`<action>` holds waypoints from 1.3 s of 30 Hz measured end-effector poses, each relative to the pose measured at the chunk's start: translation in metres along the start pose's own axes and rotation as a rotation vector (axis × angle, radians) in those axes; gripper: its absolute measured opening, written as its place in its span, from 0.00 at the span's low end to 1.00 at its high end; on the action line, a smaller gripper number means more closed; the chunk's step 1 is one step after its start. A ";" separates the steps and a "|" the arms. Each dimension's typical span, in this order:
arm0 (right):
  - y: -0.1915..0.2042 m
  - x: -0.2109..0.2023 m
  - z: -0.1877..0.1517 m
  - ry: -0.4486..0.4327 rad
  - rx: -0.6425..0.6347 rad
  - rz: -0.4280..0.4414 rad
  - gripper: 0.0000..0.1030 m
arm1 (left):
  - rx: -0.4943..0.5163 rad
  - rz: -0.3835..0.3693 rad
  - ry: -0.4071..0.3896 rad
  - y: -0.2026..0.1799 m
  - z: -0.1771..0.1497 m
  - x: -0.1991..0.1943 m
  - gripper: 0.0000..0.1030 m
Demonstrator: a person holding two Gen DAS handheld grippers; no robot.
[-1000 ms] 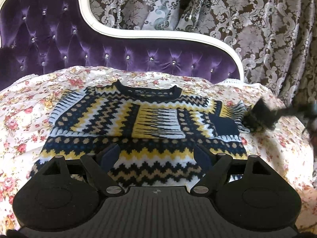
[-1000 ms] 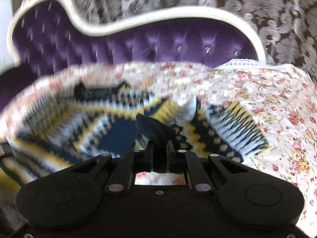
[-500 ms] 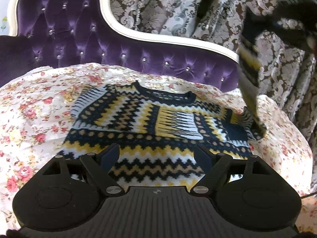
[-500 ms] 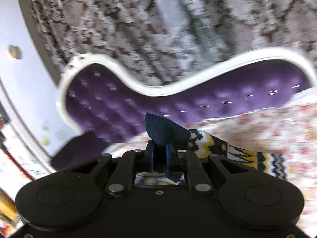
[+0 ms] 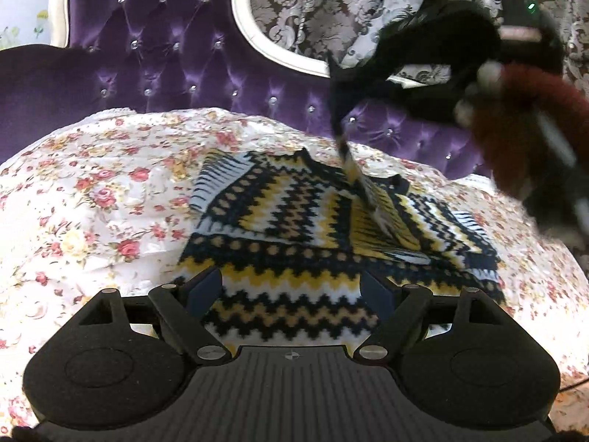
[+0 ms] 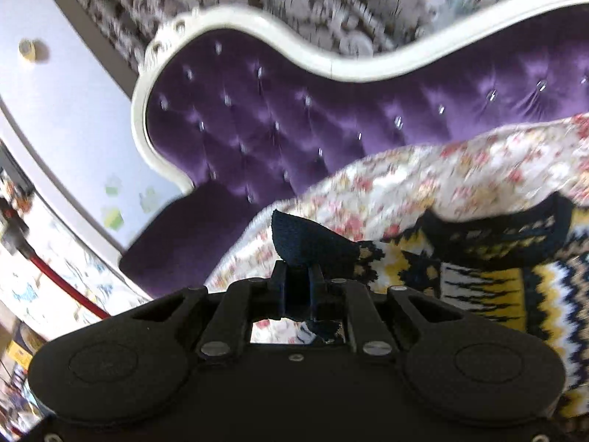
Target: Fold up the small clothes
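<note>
A navy, yellow and white zigzag sweater (image 5: 287, 221) lies flat on the floral bedsheet (image 5: 92, 202). My right gripper (image 5: 333, 73) hangs above the sweater's middle, and the right sleeve (image 5: 348, 154) stretches up from the sweater to it. In the right wrist view the sleeve's navy cuff (image 6: 309, 239) sticks out between the fingers of the right gripper (image 6: 297, 269). Its jaws are opening a little, with the cuff still caught between them. My left gripper (image 5: 291, 285) is open over the sweater's hem, with nothing between its fingers.
A purple tufted headboard (image 5: 165, 73) with a white frame runs along the far side of the bed. Patterned curtains (image 5: 313, 7) hang behind it. A dark red sleeve of the person's arm (image 5: 522, 129) reaches in from the right.
The right gripper lifted the sleeve off the bed's right side and carried it up and left over the sweater. The left gripper slid sideways, still open.
</note>
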State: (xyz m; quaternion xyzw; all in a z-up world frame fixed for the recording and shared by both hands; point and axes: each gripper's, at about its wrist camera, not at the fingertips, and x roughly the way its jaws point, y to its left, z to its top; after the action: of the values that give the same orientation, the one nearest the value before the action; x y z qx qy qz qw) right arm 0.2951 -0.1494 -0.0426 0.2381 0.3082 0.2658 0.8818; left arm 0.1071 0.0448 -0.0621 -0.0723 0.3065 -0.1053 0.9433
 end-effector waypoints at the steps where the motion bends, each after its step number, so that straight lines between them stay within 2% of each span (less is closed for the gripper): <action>1: 0.000 0.003 -0.005 0.006 0.000 0.007 0.27 | -0.001 0.002 0.002 0.002 0.001 0.001 0.79; 4: -0.001 0.004 -0.017 -0.003 -0.014 0.009 0.39 | 0.008 -0.007 0.007 0.007 0.003 0.004 0.79; 6: -0.003 -0.005 -0.020 -0.024 -0.035 0.005 0.66 | 0.027 -0.019 0.008 0.007 0.007 0.006 0.79; 7: -0.005 -0.012 -0.021 -0.039 -0.050 0.001 0.70 | 0.036 -0.021 0.005 0.007 0.010 0.006 0.79; 10: -0.015 -0.033 -0.021 -0.080 -0.086 -0.034 0.71 | 0.049 -0.029 -0.008 0.005 0.019 0.009 0.80; 12: -0.027 -0.052 -0.021 -0.117 -0.091 -0.071 0.75 | 0.057 -0.037 -0.012 0.003 0.026 0.014 0.81; 17: -0.073 -0.106 -0.034 -0.195 -0.044 -0.181 0.77 | 0.071 -0.023 -0.001 -0.002 0.042 0.035 0.83; 22: -0.128 -0.153 -0.049 -0.268 0.088 -0.272 0.78 | 0.054 -0.023 0.035 -0.005 0.053 0.062 0.83; 26: -0.166 -0.180 -0.060 -0.319 0.213 -0.330 0.79 | -0.002 -0.007 0.053 0.001 0.060 0.080 0.83; 32: -0.193 -0.188 -0.071 -0.332 0.265 -0.366 0.82 | -0.066 0.023 0.107 0.020 0.061 0.101 0.83; 39: -0.201 -0.171 -0.076 -0.269 0.219 -0.382 0.82 | -0.083 0.050 0.133 0.039 0.068 0.109 0.83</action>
State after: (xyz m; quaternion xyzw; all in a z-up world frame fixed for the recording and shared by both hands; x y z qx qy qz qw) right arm 0.1942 -0.3850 -0.1415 0.3027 0.2547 0.0254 0.9181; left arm 0.2398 0.0613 -0.0765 -0.0963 0.3741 -0.0734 0.9195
